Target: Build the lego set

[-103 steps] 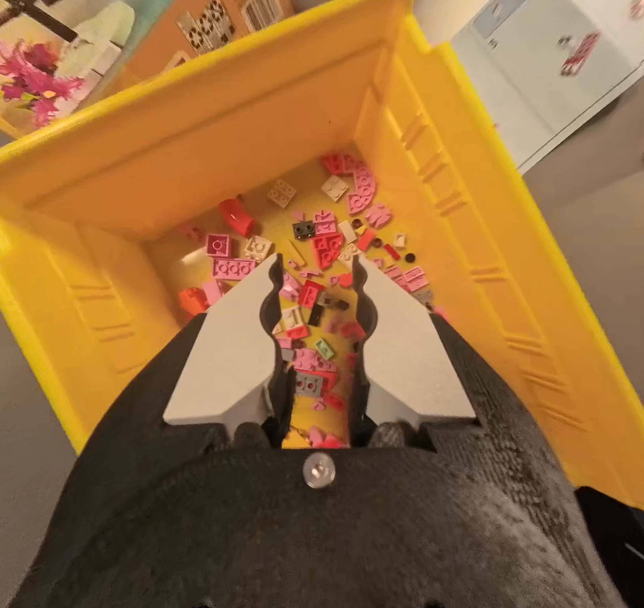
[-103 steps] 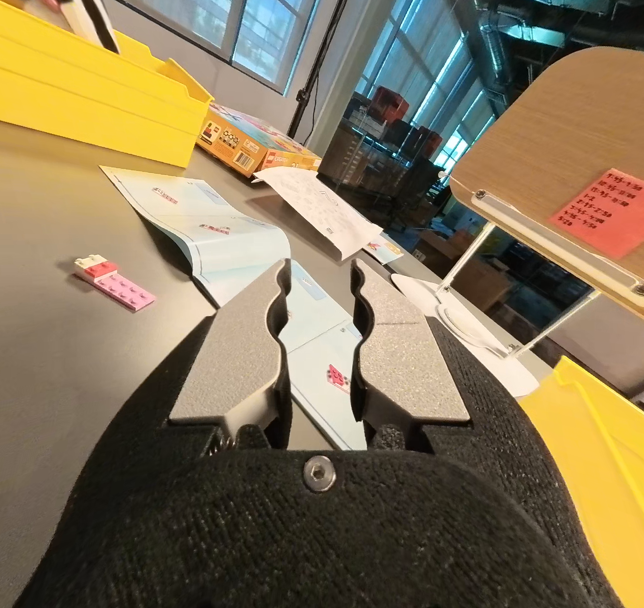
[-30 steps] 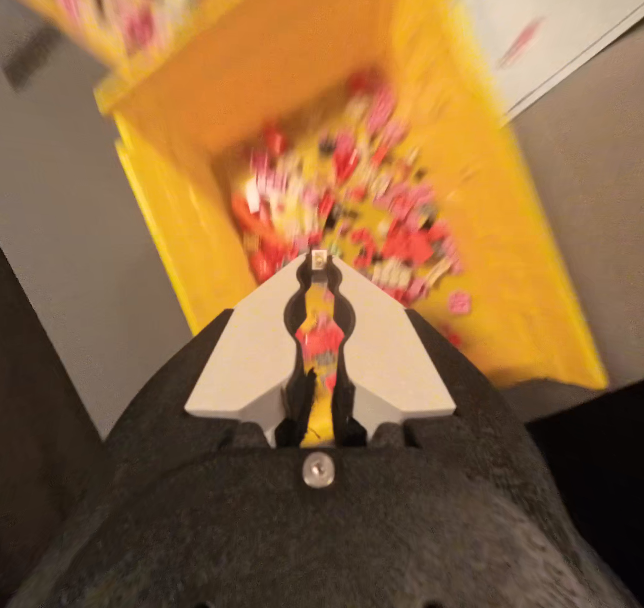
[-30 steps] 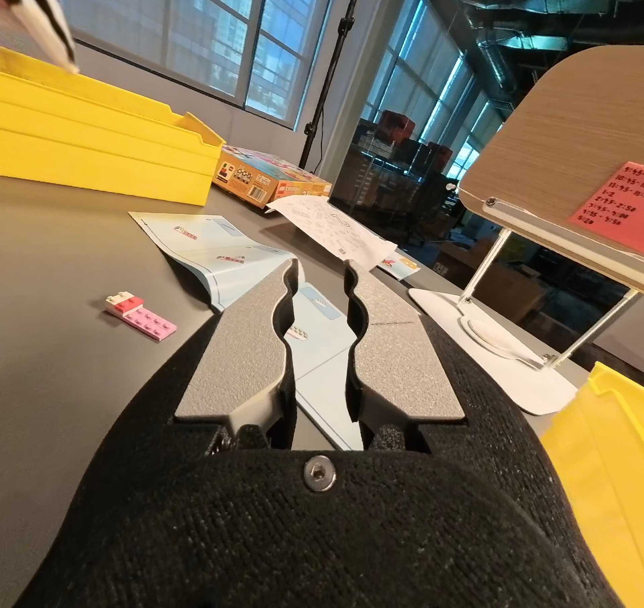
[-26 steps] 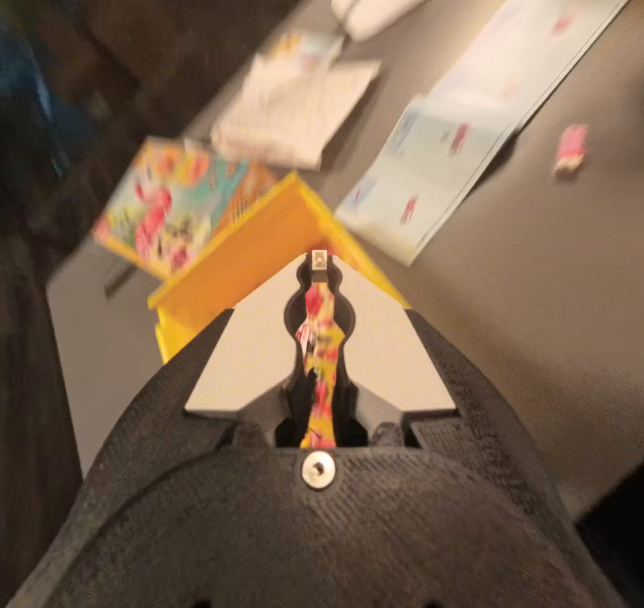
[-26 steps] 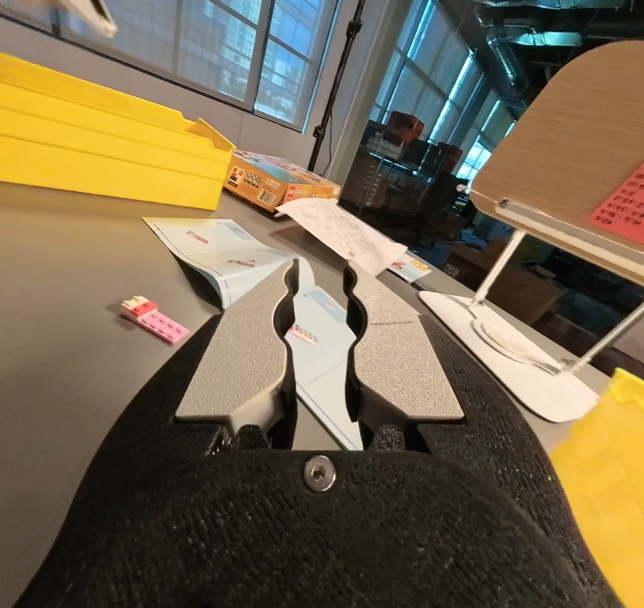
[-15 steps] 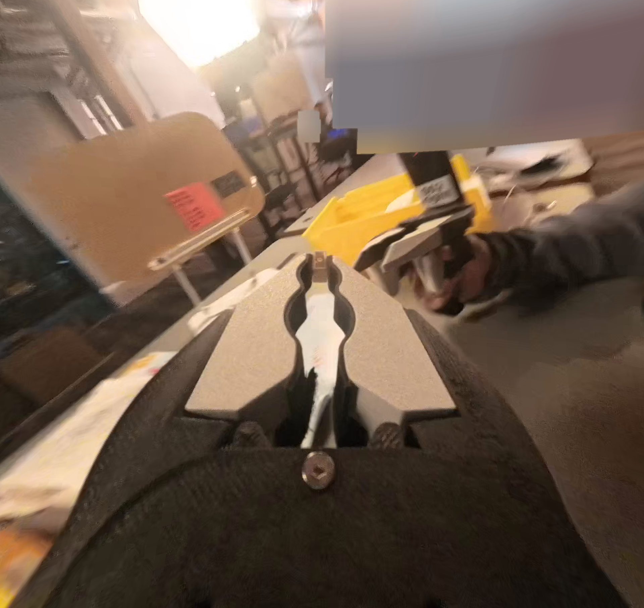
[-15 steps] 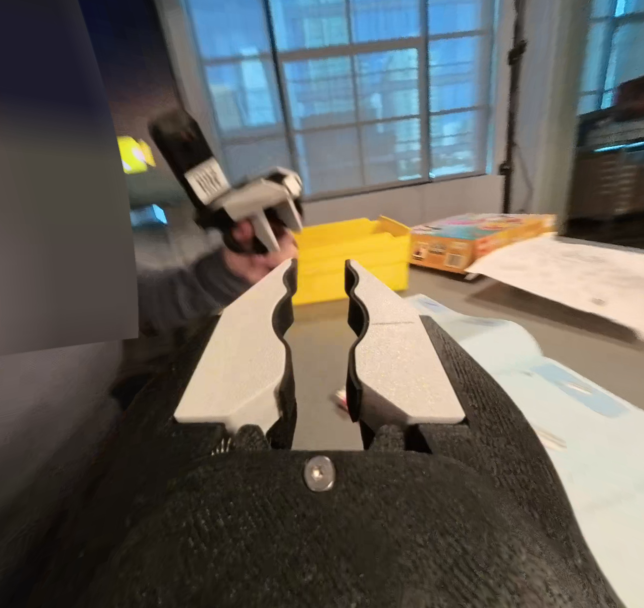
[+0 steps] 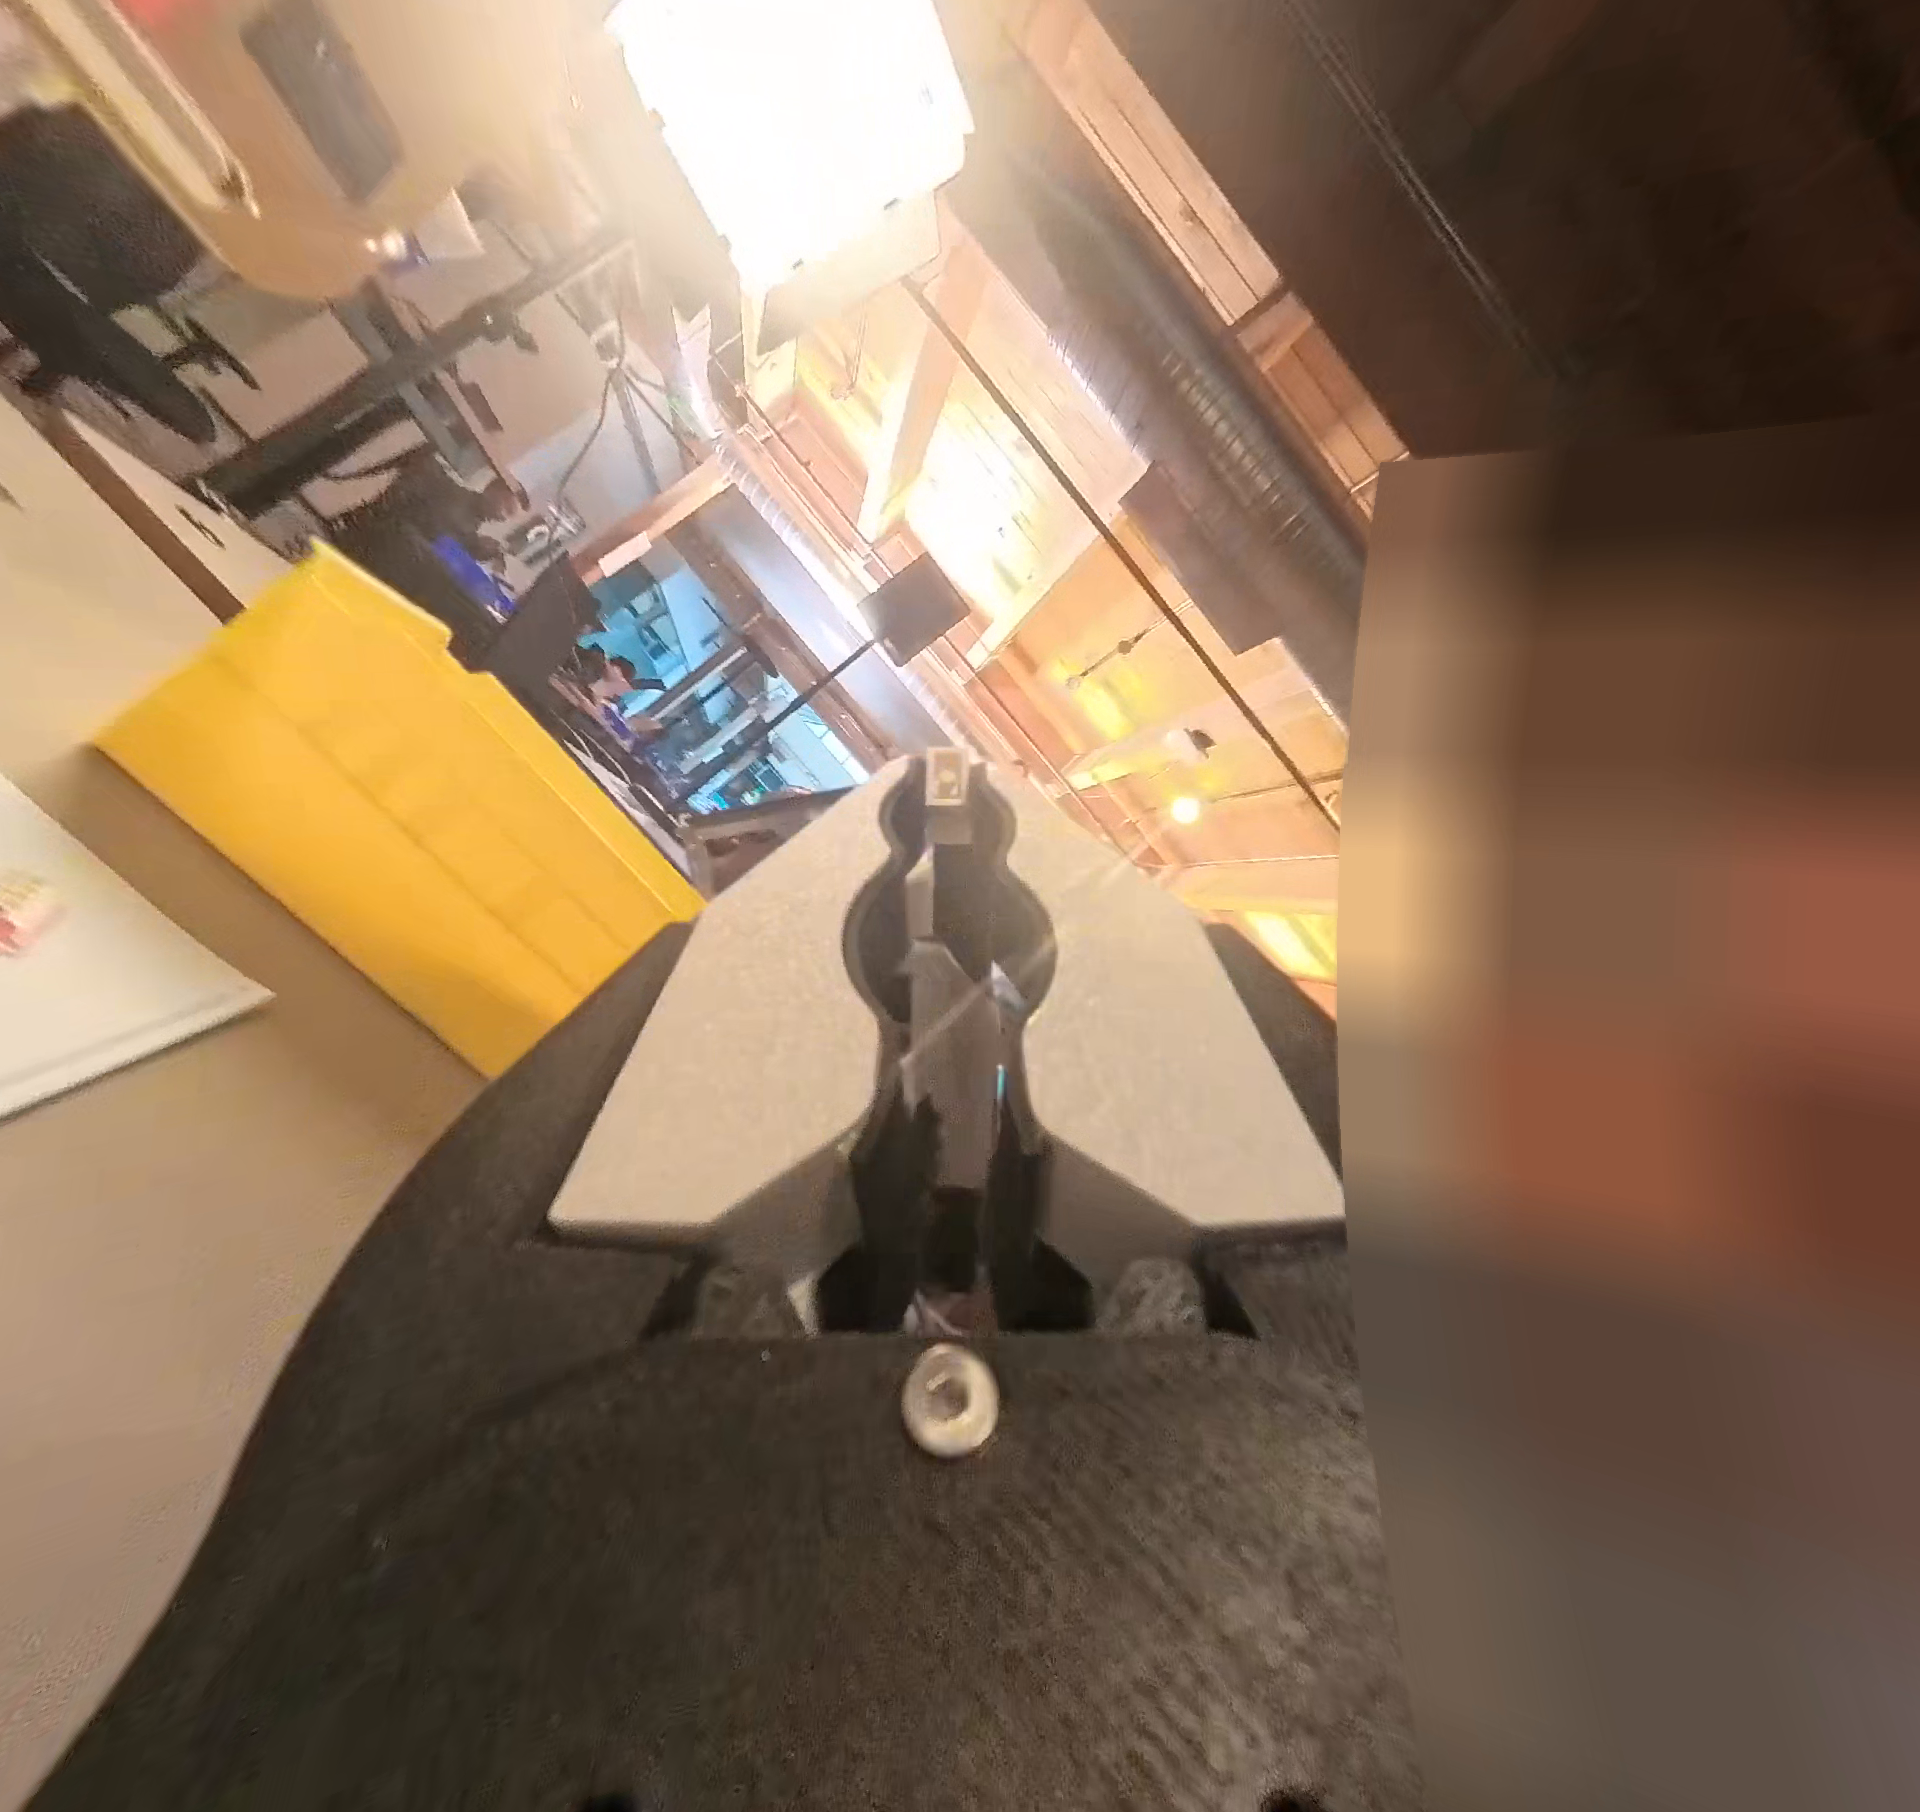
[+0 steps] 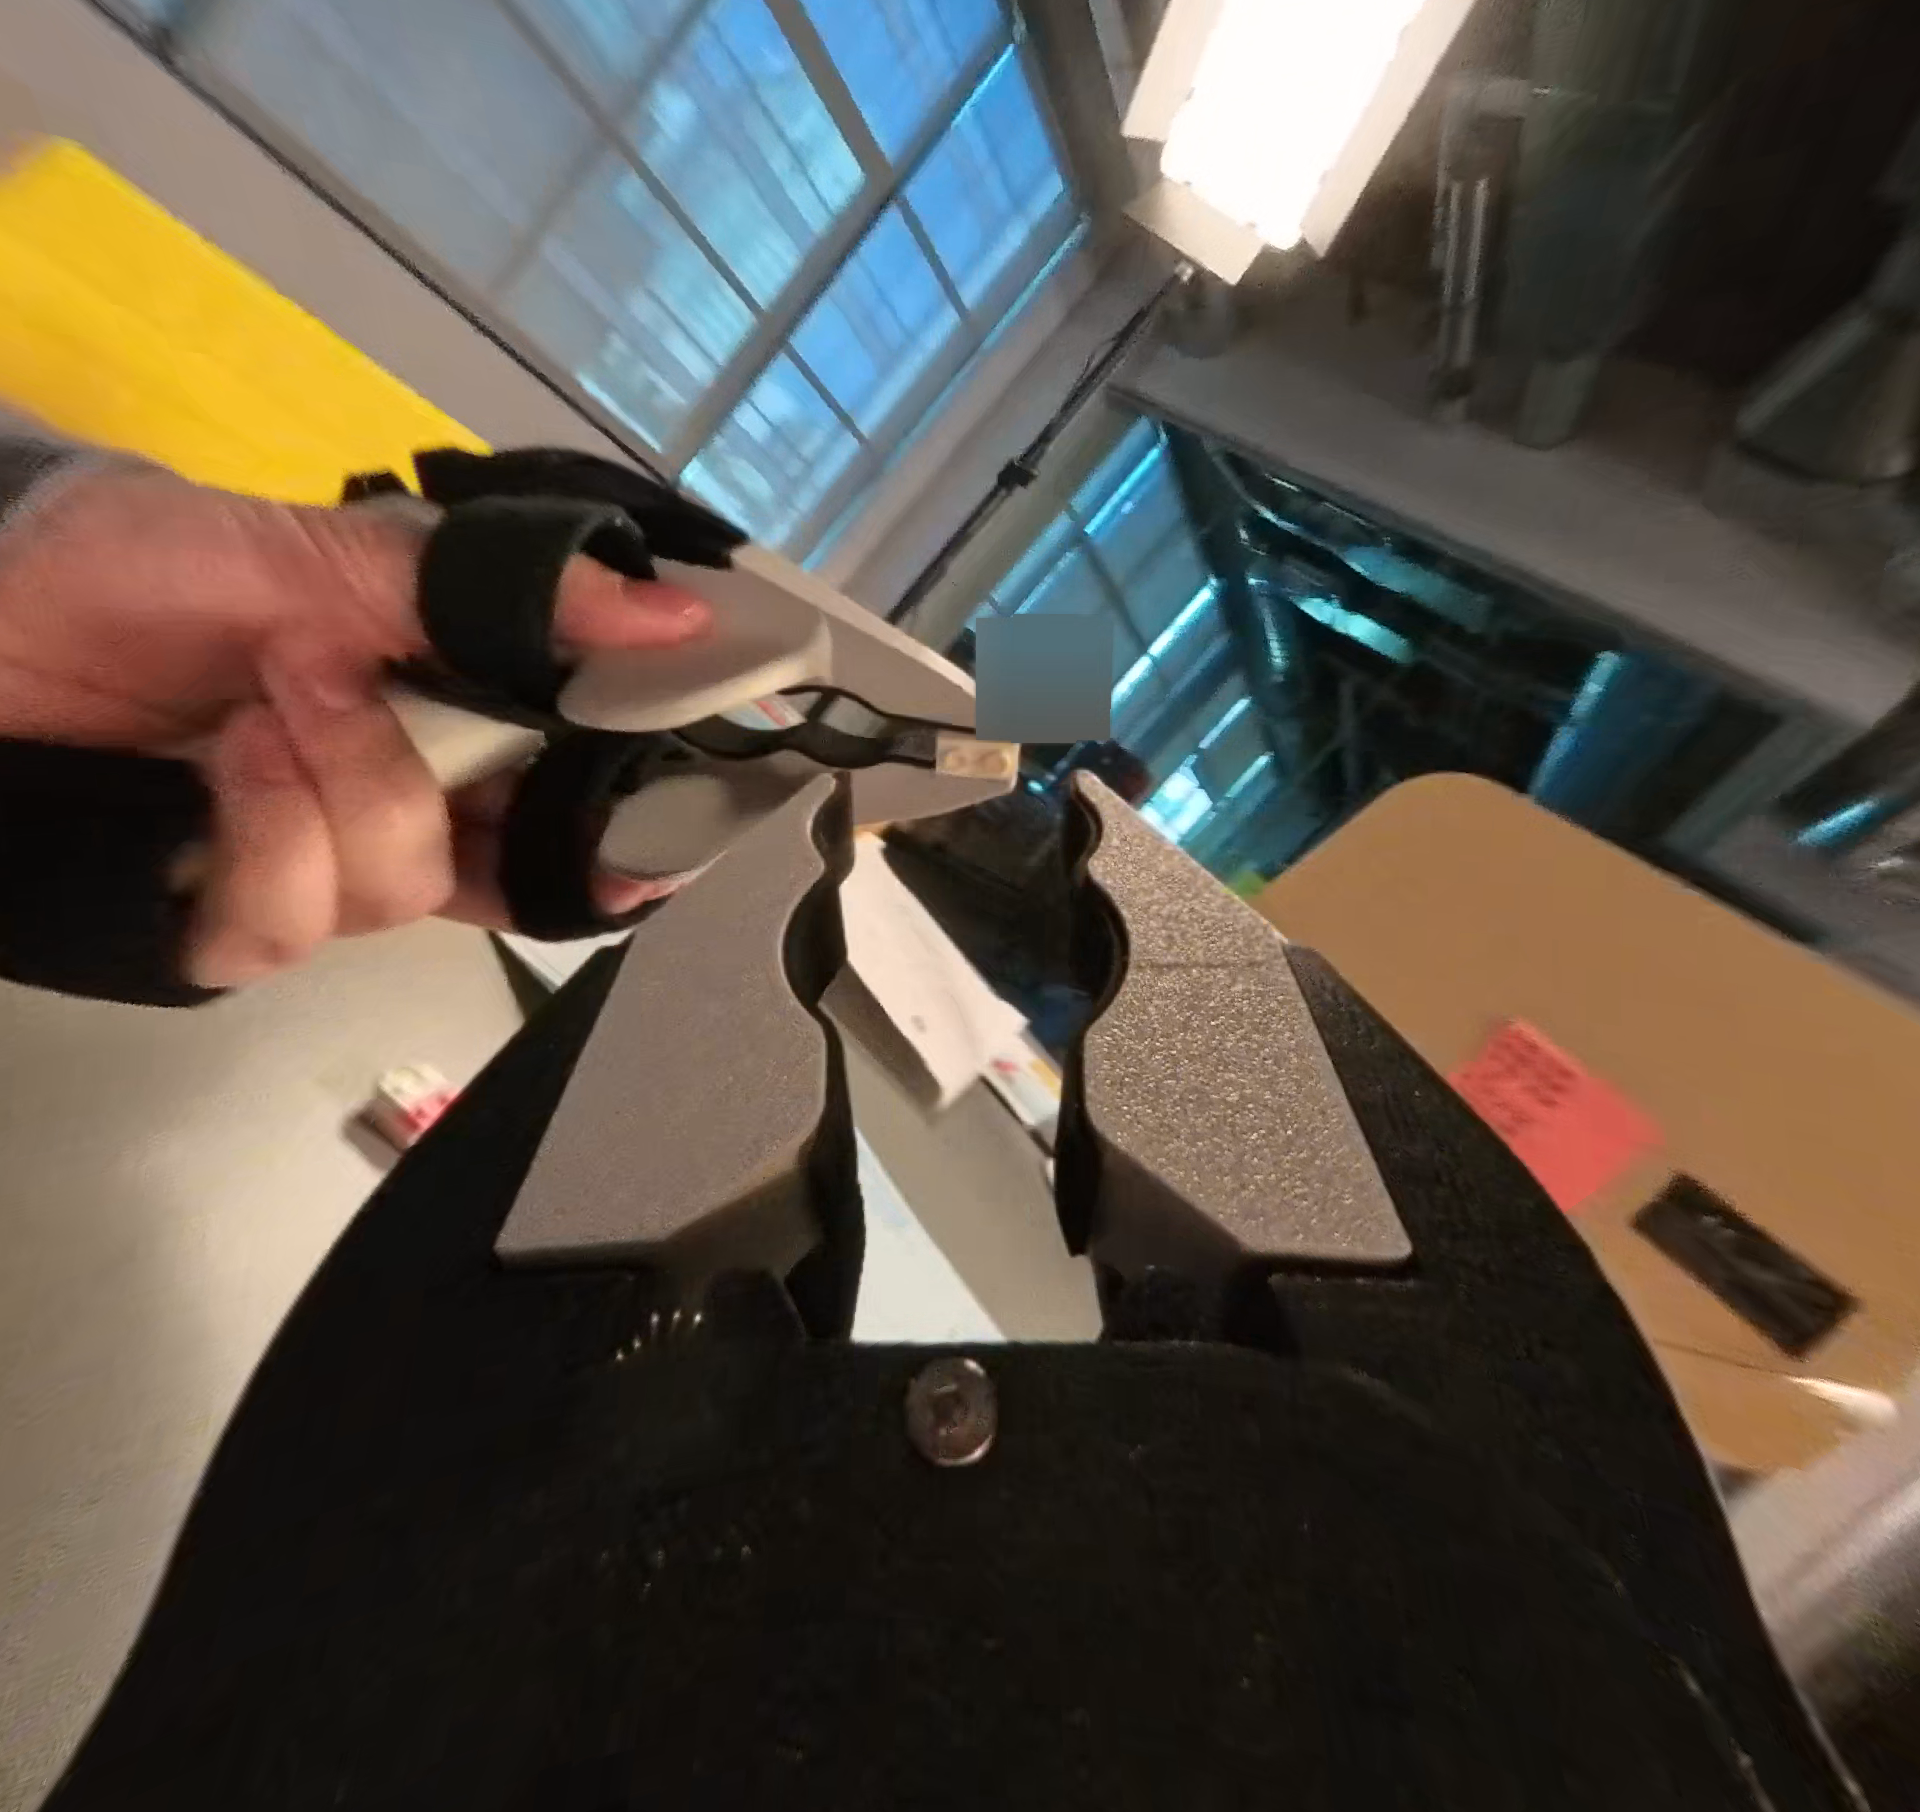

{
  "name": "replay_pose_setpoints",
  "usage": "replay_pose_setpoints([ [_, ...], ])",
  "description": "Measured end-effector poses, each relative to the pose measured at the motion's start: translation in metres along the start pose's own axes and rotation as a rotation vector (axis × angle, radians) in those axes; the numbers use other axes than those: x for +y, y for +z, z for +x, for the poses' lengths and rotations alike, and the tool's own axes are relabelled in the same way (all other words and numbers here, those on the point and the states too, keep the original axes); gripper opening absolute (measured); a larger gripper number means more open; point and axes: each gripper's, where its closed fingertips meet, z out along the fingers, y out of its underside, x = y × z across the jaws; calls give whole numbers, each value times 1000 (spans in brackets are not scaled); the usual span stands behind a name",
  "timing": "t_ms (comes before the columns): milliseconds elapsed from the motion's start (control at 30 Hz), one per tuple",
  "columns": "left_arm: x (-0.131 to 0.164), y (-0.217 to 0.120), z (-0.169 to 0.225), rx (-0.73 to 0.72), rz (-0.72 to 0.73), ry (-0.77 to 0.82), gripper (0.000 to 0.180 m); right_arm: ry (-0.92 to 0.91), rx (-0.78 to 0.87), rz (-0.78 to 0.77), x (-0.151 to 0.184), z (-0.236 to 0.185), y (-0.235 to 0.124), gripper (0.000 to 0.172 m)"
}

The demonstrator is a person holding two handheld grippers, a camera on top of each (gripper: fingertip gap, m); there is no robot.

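Our left tool [image 10: 971,760] had lifted a small cream brick [image 9: 948,783] out of the yellow bin [image 9: 364,827], pinching it just above our right tool [image 10: 956,806], whose gap had widened, empty.

– How many grippers show?
– Two: the left gripper [image 10: 971,760] and the right gripper [image 10: 956,806].
– Small bricks?
– One cream brick [image 10: 977,761], between the left fingers.
– Bins?
– One yellow bin [image 9: 353,786] at middle left, one hand [image 10: 208,723].

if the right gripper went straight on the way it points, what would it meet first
Probably the small white brick pinched at the left gripper tip, just beyond the right gripper and its open jaws; depth is uncertain.
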Motion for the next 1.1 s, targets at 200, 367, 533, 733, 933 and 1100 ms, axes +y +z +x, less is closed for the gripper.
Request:
replay_pose_setpoints([
  [200, 11, 1, -6, 6, -1, -67, 7, -148, 22, -64, 8, -1, -1, 21],
  [367, 13, -5, -13, -60, -78, -31, 7, -44, -45, -85, 15, -2, -1, 14],
  [533, 9, -49, -48, -357, -354, 344, 42, 23, -205, -212, 43, -13, -2, 14],
  [733, 26, -135, -97, -732, -810, 653, 72, 125, -638, -436, 80, -66, -13, 14],
  [933, 45, -148, -111, -710, -1103, 789, 51, 153, -1032, -638, 91, -100, -21, 14],
  [1100, 48, -148, -113, -668, -1165, 860, 37, 69, -1212, -710, 94, -114, -13, 14],
])
